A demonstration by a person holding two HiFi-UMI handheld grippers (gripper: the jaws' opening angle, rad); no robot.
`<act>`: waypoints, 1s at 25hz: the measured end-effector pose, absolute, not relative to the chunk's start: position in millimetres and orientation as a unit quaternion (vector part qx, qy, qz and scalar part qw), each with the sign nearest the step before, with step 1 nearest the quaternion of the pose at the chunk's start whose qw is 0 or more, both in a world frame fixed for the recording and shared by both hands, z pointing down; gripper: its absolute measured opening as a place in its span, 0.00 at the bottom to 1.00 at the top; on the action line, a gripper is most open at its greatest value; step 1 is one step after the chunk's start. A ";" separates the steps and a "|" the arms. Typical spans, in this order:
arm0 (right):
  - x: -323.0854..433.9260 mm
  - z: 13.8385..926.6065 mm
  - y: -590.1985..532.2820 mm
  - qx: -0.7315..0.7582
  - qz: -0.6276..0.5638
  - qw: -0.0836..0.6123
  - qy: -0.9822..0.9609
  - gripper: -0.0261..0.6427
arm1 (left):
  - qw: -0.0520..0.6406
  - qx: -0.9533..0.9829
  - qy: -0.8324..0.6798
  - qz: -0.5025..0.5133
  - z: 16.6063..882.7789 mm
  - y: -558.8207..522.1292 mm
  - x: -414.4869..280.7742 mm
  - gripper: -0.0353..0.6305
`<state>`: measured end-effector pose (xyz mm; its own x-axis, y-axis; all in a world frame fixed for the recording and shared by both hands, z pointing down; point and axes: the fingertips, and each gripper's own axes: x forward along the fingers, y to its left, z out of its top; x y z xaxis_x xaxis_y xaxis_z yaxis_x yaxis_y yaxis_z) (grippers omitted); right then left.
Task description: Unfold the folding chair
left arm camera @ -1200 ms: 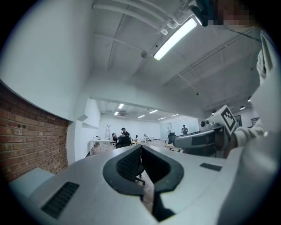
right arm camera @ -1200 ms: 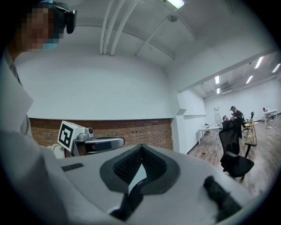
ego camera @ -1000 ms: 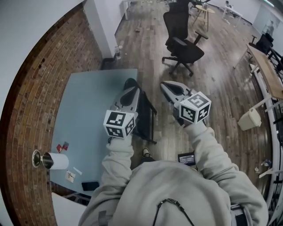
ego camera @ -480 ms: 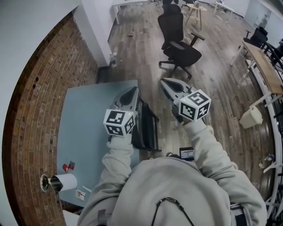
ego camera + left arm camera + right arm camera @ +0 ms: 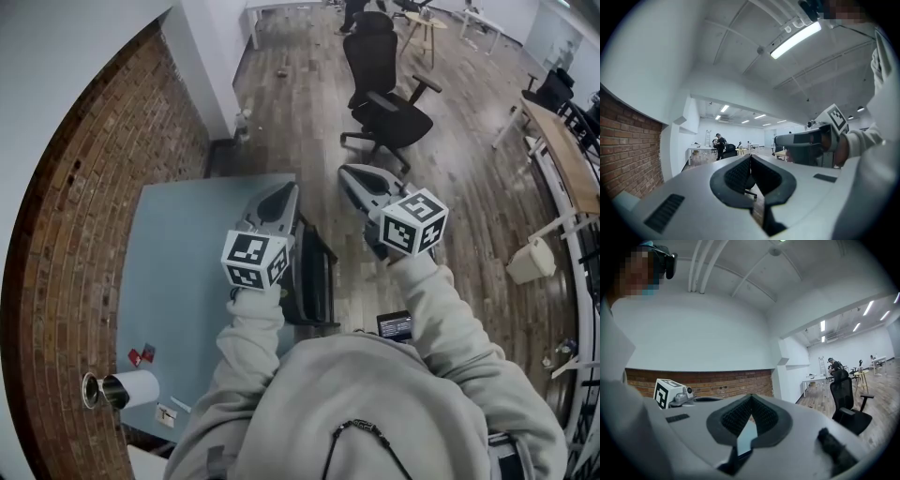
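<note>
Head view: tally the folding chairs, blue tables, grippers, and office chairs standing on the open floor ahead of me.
folding chair: 1
office chair: 1
blue table: 1
grippers: 2 (left gripper, right gripper)
Total: 5

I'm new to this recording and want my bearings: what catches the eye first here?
The left gripper and the right gripper, both shut and empty, are held out ahead of the person. Below and between them the black folding chair stands folded at the edge of the pale blue table. A black office chair stands beyond on the wood floor.
</note>
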<state>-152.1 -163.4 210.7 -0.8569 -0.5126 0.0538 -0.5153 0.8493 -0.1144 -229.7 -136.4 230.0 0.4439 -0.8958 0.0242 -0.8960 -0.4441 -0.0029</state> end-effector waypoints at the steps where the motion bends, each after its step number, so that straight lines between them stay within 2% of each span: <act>1: -153.7 216.8 -167.0 0.267 0.070 0.013 -0.961 0.05 | 0.012 0.847 -0.531 0.015 237.6 -137.6 -232.8 0.06; 11: -191.9 350.0 -186.6 0.234 0.172 0.096 -0.952 0.05 | 0.130 0.809 -0.572 0.040 360.6 -141.3 -270.4 0.07; 14: -201.6 407.1 -176.5 0.210 0.209 0.118 -0.948 0.06 | 0.184 0.791 -0.580 0.053 406.6 -125.1 -284.4 0.18; 18: -213.8 494.9 -191.5 0.207 0.257 0.155 -0.931 0.22 | 0.221 0.769 -0.591 0.099 465.4 -127.4 -303.6 0.33; 20: -216.6 558.8 -187.3 0.223 0.300 0.199 -0.906 0.34 | 0.262 0.755 -0.587 0.130 507.3 -119.4 -307.8 0.46; 21: -216.4 592.7 -179.2 0.232 0.320 0.230 -0.889 0.38 | 0.287 0.746 -0.584 0.144 527.2 -112.6 -308.5 0.50; 25: -216.0 707.3 -141.3 0.261 0.382 0.336 -0.820 0.47 | 0.350 0.717 -0.571 0.195 586.8 -95.7 -306.9 0.61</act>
